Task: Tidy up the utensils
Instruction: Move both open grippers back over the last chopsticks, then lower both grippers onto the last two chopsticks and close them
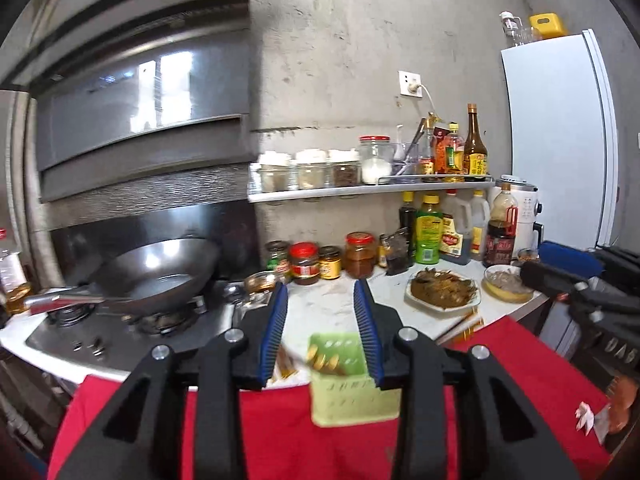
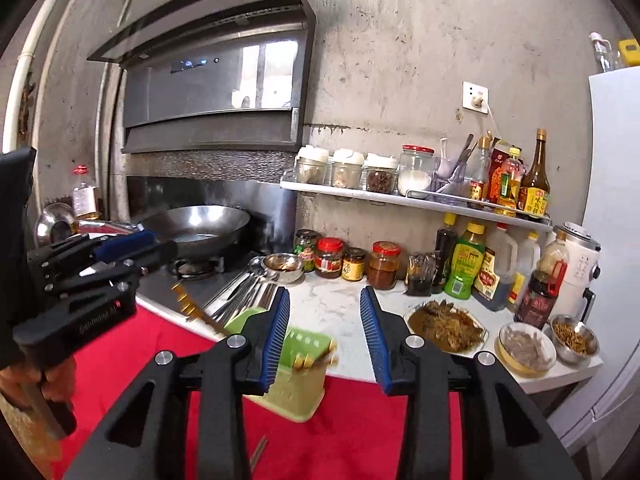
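Note:
A light green utensil holder (image 1: 352, 384) stands on a red cloth (image 1: 280, 432), with gold-ended chopsticks (image 1: 326, 362) in it. My left gripper (image 1: 322, 292) is open and empty above it. In the right wrist view the holder (image 2: 298, 376) sits low between my open right gripper's (image 2: 325, 294) fingers, with chopstick ends (image 2: 316, 358) in it. More gold-handled chopsticks (image 2: 196, 308) and several metal spoons (image 2: 244, 292) lie on the counter to the left. The left gripper's body (image 2: 88, 276) shows at the left.
A wok (image 1: 156, 272) sits on the stove at left. Jars and sauce bottles (image 2: 464, 264) line the wall under a spice shelf (image 2: 416, 200). A plate of food (image 2: 446, 326) and two bowls (image 2: 528, 346) stand at right, by a white fridge (image 2: 616, 240).

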A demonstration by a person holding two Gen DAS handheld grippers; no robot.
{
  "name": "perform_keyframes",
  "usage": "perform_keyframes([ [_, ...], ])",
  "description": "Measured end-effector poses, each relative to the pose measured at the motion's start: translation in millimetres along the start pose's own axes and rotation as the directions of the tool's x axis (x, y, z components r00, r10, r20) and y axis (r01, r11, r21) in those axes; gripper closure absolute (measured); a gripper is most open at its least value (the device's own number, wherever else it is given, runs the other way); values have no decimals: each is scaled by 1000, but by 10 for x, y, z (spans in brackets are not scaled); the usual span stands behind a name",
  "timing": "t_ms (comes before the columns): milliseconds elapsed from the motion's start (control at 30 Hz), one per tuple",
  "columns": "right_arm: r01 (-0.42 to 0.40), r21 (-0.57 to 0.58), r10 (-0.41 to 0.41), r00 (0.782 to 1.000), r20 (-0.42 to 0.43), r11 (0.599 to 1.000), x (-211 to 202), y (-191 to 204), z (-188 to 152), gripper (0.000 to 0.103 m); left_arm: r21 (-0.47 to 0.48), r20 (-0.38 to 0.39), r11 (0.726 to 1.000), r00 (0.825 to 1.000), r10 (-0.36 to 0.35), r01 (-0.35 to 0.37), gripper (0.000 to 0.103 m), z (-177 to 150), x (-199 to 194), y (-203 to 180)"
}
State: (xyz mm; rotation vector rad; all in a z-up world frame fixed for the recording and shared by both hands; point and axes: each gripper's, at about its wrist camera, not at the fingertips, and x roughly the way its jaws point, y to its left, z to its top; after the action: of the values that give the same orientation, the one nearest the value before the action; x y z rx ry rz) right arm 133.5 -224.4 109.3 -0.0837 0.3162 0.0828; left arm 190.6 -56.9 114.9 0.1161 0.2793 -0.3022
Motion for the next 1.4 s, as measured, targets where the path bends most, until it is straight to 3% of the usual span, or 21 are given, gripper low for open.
perform_keyframes([
  [167, -23, 21, 24, 999, -49, 1000, -324, 93, -480, 64, -18, -85, 998, 994, 64, -66, 68, -481, -401, 52],
  [367, -58, 19, 60, 983, -174, 998, -452, 376, -1309, 64, -27, -195, 998, 979, 58, -64, 68, -1268, -718, 50],
  [500, -85, 53, 97, 956, -276, 995, -381, 546, -1823, 64, -64, -313, 996, 949, 35, -58, 68, -1813, -766, 39],
  [667, -110, 88, 135, 918, -372, 990, -255, 717, -2238, 66, -80, -400, 995, 916, 27, -65, 68, -2239, -756, 10],
  [800, -135, 106, 167, 894, -415, 985, -178, 867, -2364, 81, -87, -418, 994, 908, 25, -67, 68, -2362, -759, -14],
  [1067, -136, 115, 174, 876, -449, 984, -33, 974, -2397, 92, -92, -436, 994, 900, 9, -55, 68, -2411, -695, -53],
  [1267, -134, 116, 173, 867, -467, 984, 55, 1001, -2426, 92, -103, -443, 993, 897, 6, -58, 68, -2401, -635, -28],
  [1400, -100, 63, 118, 877, -465, 993, 29, 990, -2428, 93, -112, -450, 993, 893, -9, -46, 68, -2404, -616, -60],
])
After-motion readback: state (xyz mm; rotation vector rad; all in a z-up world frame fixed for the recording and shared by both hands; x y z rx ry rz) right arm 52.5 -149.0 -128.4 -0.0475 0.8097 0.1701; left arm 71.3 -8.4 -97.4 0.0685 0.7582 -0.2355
